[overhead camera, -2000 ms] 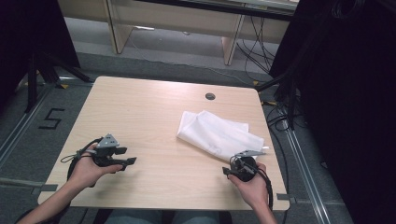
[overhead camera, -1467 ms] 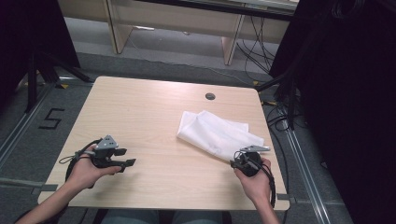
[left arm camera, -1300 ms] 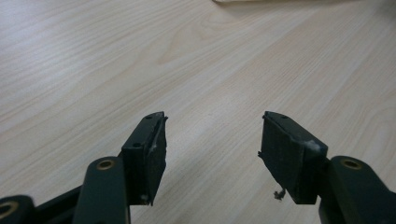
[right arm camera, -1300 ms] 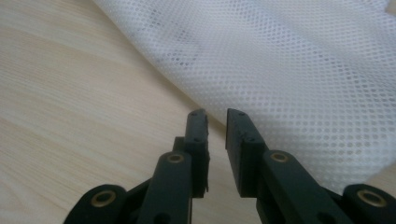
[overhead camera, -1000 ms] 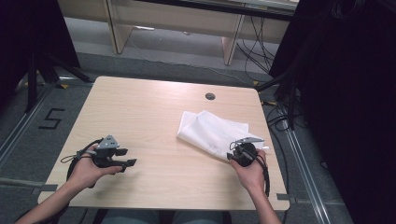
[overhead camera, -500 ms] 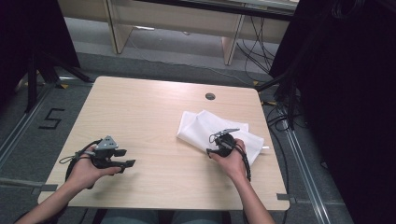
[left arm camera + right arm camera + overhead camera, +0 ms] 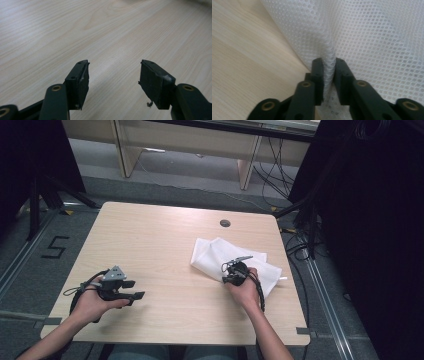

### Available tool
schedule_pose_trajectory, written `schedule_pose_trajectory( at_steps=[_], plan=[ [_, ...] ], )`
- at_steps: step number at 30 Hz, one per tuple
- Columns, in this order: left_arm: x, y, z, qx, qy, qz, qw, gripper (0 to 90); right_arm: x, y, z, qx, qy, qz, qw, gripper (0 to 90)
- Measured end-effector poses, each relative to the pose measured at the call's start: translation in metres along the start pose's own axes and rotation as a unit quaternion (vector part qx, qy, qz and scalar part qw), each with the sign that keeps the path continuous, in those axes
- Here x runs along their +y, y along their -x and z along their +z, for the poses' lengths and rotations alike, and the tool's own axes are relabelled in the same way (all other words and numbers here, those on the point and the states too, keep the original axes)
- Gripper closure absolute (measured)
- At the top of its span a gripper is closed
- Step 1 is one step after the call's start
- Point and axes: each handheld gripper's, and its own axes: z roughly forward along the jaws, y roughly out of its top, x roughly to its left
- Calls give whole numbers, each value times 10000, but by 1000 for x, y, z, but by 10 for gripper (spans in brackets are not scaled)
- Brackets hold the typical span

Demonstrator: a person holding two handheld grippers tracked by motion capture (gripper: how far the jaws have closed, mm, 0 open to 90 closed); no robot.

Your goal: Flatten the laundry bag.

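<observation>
A white mesh cloth (image 7: 220,256) lies crumpled on the right half of the wooden table (image 7: 160,240). My right gripper (image 7: 227,272) sits at the cloth's near edge, shut on a pinched fold of the mesh cloth (image 7: 329,57); the right gripper (image 7: 329,62) has its jaws pressed against both sides of that fold. My left gripper (image 7: 135,290) rests near the table's front left, held in a hand. In the left gripper view the left gripper (image 7: 113,75) stands open over bare wood with nothing between its fingers.
A round cable hole (image 7: 225,223) is set in the table near its far edge. Cables (image 7: 300,245) trail over the floor to the right of the table. Wooden furniture legs (image 7: 248,165) stand beyond the far edge.
My right gripper has moved from the table's front right corner leftward and forward onto the cloth's near edge and closed on a fold. The left gripper has stayed where it was.
</observation>
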Motion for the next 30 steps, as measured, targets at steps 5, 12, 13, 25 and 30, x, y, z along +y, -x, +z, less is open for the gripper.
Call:
schedule_pose_trajectory(
  at_steps=[5, 12, 13, 25, 30],
  plan=[
    [-1, 0, -1, 12, -9, -10, 10000, 399, 3, -2, 1, -45, -24, 6, 10000, 862],
    [0, 1, 0, 35, 15, -61, 10000, 400, 7, -26, 8, 119, 110, -585, 9982, 865],
    [-1, 1, -1, 44, 4, -53, 10000, 401, 8, -32, 8, 196, 101, -638, 9977, 865],
    [1, -2, -8, 87, 271, -80, 9996, 411, 20, -102, 19, 771, 28, -1454, 9864, 862],
    [3, 1, -10, 29, 599, -174, 9981, 422, 25, -124, 23, 997, 4, -1608, 9819, 859]
  ],
)
